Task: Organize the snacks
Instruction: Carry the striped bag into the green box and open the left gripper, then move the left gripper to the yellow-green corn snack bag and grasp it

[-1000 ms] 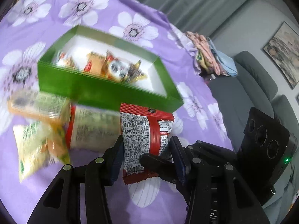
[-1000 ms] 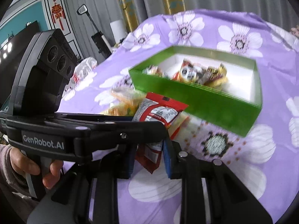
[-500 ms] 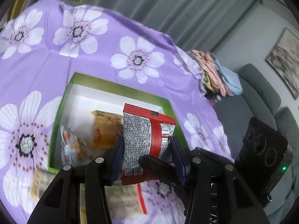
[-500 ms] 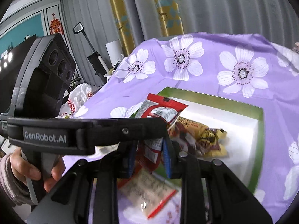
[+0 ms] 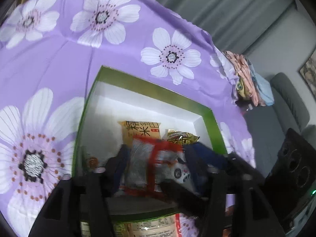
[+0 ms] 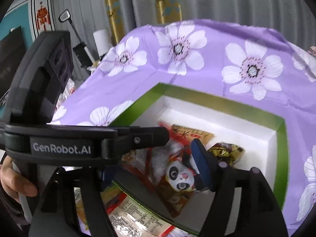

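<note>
A green box [image 5: 158, 90] with a white inside lies on the purple flowered cloth. A red and grey snack packet [image 5: 150, 164] shows blurred over the box's near end, loose between the spread fingers of my left gripper [image 5: 158, 158], whose jaws are opening. My right gripper [image 6: 154, 167] is opening too, its blue pad [image 6: 201, 162] clear of the same packet [image 6: 154, 158]. Its other finger is hidden behind the left gripper's body [image 6: 63, 148]. Inside the box lie an orange packet [image 5: 141, 129], a dark gold one [image 5: 181, 138] and a panda packet [image 6: 177, 175].
More snack packets [image 5: 148, 227] lie on the cloth just outside the box's near wall. A person's hand [image 6: 13, 179] holds the left gripper's handle. Folded clothes [image 5: 248, 79] and a grey sofa [image 5: 286, 98] sit past the table's right edge.
Both grippers carried the red packet forward from the cloth to over the box. Both then spread their fingers, and the packet now shows blurred and loose between them.
</note>
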Demonstrator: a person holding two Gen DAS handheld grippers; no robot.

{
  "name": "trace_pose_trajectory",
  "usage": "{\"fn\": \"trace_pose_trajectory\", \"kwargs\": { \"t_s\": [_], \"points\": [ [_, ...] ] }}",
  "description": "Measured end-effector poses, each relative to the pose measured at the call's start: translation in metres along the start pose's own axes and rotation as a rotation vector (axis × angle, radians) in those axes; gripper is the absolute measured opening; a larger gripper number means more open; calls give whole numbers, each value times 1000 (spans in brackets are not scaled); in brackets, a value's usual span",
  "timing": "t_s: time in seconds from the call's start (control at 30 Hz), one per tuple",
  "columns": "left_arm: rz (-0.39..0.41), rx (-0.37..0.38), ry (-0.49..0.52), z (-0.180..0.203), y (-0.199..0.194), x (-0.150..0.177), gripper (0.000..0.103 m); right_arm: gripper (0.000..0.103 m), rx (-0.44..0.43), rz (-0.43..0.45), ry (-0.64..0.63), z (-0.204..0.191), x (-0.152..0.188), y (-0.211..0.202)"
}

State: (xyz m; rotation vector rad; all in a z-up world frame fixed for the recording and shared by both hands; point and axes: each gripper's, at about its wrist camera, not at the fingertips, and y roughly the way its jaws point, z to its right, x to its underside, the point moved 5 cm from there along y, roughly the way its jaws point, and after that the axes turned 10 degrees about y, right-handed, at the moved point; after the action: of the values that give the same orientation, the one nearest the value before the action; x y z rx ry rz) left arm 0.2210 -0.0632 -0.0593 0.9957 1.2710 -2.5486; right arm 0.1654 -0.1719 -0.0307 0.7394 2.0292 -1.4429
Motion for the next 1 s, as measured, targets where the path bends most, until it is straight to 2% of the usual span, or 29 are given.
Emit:
{"fn": "trace_pose_trajectory", "kwargs": {
  "t_s": [0.07,0.27,0.5,0.77,1.0],
  "points": [
    [28,-29,32,5,-10,-2,90,74,3,23,17,5,-1,-12],
    [86,-58,52,9,-44,-4,91,78,-2,67,76,20,10,-48],
    [107,-152,25,-6,-86,15,93,81,1,70,136,32,37,-78],
    [75,-203,-26,-29,-108,69,93,81,-31,51,163,26,66,-94],
    [3,-185,-119,-47,-102,121,93,81,-79,-13,133,1,92,-84]
  ]
}}
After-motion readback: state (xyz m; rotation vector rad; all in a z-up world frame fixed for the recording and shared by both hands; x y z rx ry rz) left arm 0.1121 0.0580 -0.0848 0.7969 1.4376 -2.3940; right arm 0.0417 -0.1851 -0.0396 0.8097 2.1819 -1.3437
